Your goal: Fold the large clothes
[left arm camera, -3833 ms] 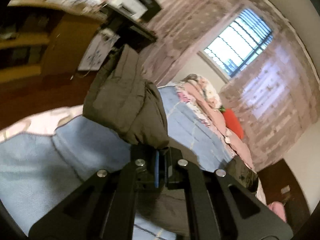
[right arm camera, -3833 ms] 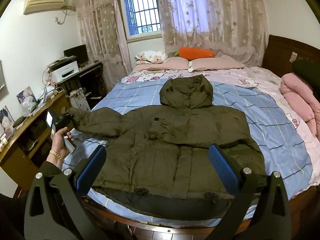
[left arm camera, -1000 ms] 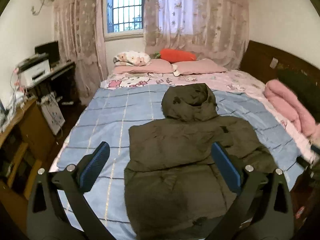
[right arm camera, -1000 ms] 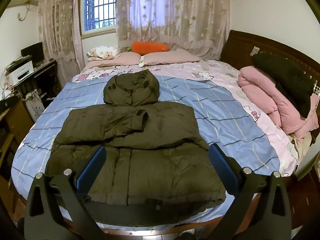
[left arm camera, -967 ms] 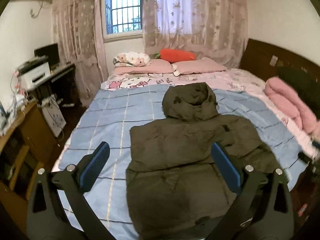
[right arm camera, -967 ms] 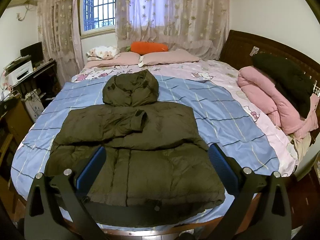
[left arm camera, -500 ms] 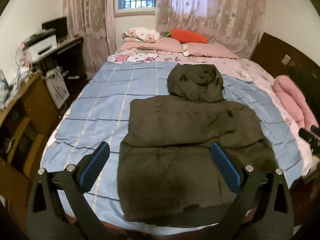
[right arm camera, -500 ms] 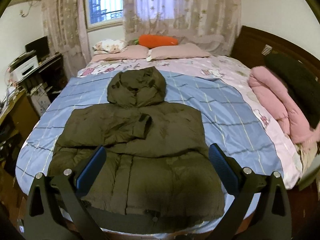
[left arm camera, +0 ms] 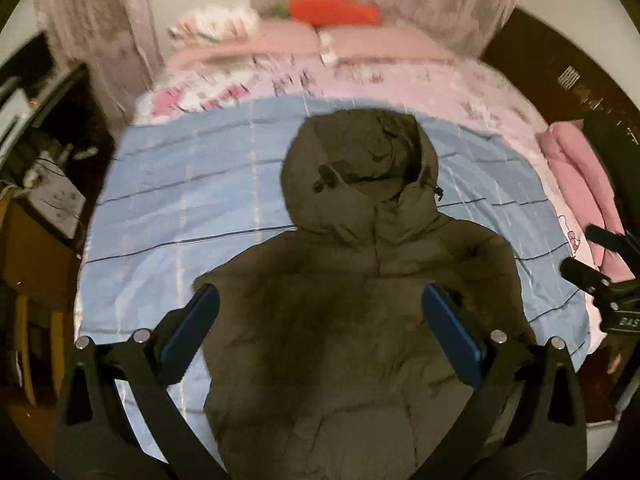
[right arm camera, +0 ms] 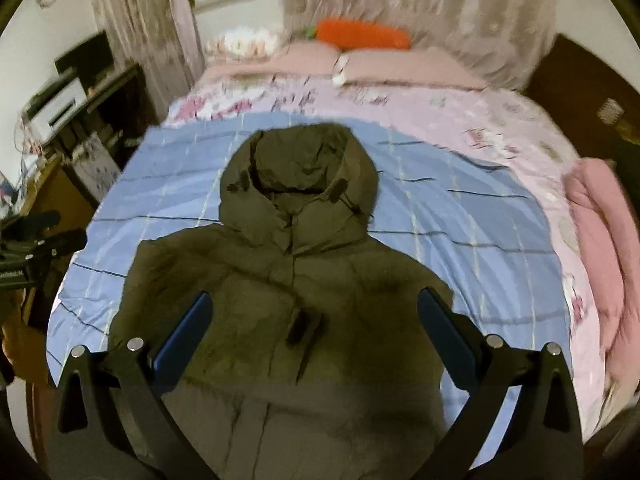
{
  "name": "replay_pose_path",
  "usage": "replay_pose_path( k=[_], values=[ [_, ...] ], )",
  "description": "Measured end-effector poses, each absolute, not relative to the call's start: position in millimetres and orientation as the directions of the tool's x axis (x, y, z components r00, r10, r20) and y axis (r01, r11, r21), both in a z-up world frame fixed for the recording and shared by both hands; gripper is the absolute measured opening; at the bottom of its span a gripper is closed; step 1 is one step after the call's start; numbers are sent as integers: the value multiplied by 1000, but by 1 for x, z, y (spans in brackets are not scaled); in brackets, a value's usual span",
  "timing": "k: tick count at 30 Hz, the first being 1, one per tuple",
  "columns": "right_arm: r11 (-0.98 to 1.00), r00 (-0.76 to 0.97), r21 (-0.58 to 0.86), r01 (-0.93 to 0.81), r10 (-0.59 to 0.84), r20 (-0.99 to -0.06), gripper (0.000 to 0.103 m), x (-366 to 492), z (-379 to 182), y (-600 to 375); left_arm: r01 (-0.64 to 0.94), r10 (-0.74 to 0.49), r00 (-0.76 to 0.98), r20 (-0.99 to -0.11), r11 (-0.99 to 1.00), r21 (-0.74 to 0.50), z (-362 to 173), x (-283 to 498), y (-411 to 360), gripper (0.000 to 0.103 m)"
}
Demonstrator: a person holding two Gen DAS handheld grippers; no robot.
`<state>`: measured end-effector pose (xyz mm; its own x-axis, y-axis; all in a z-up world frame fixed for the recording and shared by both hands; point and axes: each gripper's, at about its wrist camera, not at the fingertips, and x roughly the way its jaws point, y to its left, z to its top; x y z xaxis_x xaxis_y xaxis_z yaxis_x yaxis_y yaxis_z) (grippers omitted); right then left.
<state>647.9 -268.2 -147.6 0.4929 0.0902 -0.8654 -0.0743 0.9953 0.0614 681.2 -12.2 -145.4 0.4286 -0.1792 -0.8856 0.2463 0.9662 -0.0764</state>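
Observation:
An olive-green hooded puffer jacket (left arm camera: 340, 360) lies flat on the blue checked sheet (left arm camera: 180, 200) of the bed, hood (left arm camera: 360, 168) toward the pillows. Both sleeves are folded in across the chest; one cuff (right arm camera: 304, 326) shows in the right wrist view. My left gripper (left arm camera: 320, 304) hovers open above the jacket's chest, holding nothing. My right gripper (right arm camera: 315, 300) also hangs open over the jacket (right arm camera: 296, 420), empty. Each gripper shows at the edge of the other's view: the right gripper (left arm camera: 580, 252) on the right side, the left gripper (right arm camera: 64, 228) on the left. Both views are motion-blurred.
Pink pillows (right arm camera: 400, 64) and an orange carrot-shaped cushion (right arm camera: 364, 36) lie at the head of the bed. A folded pink quilt (right arm camera: 600, 232) sits along the right side. A desk with a printer (right arm camera: 56, 108) stands left of the bed. A dark wooden headboard (left arm camera: 560, 60) is at the far right.
Both grippers have moved forward and tipped down over the jacket, which now fills more of each view. The left gripper, earlier shut on a sleeve, is open and the sleeve lies folded in.

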Motion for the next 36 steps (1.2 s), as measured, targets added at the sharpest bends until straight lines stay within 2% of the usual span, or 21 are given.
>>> replay_pose_path(
  k=[2, 6, 11, 14, 17, 19, 25, 26, 27, 28, 29, 30, 31, 33, 36],
  values=[
    [997, 462, 48, -57, 69, -884, 102, 694, -155, -276, 270, -168, 346, -923, 960, -73, -164, 731, -26, 101],
    [996, 396, 71, -47, 84, -914, 102, 772, -176, -283, 271, -53, 313, -948, 962, 36, -200, 803, -41, 101],
    [997, 380, 74, -25, 78, -922, 102, 852, -217, -290, 208, -55, 278, -959, 978, 5, -241, 888, -38, 101],
    [998, 370, 68, -5, 65, -927, 94, 891, -243, -295, 171, -51, 287, -957, 985, -2, -268, 934, -41, 101],
    [998, 356, 60, 6, 54, -933, 93, 923, -268, -297, 145, -56, 256, -965, 989, -19, -298, 966, -49, 101],
    [999, 337, 35, -7, 35, -941, 92, 940, -283, -296, 150, -16, 255, -967, 988, 24, -315, 983, -57, 101],
    [1000, 306, 11, -23, 17, -952, 74, 979, -311, -291, 191, 65, 283, -957, 974, 123, -343, 1022, -76, 101],
    [1000, 297, 5, -28, 13, -955, 57, 982, -314, -290, 178, 68, 272, -960, 977, 119, -349, 1028, -77, 98],
    [999, 283, 18, -28, 25, -959, 35, 985, -319, -290, 160, 65, 264, -962, 981, 110, -352, 1030, -76, 80],
    [1000, 273, 18, -17, 22, -962, 27, 987, -322, -290, 141, 53, 246, -968, 986, 90, -357, 1034, -75, 49],
    [1000, 278, 12, -11, 14, -960, 16, 987, -322, -291, 116, 28, 221, -975, 992, 55, -362, 1036, -72, 32],
    [1000, 291, 13, -14, 16, -957, 13, 986, -321, -290, 98, 14, 210, -978, 995, 36, -365, 1036, -71, 20],
    [1000, 310, 19, -17, 23, -950, 12, 984, -318, -291, 92, 6, 230, -973, 995, 28, -363, 1033, -71, 16],
    [999, 337, 46, -19, 50, -940, 9, 976, -313, -294, 99, 1, 304, -953, 995, 33, -351, 1025, -72, 14],
    [998, 383, 50, -49, 65, -922, 8, 955, -300, -296, 119, -63, 335, -940, 993, -24, -335, 1009, -73, 13]
  ],
)
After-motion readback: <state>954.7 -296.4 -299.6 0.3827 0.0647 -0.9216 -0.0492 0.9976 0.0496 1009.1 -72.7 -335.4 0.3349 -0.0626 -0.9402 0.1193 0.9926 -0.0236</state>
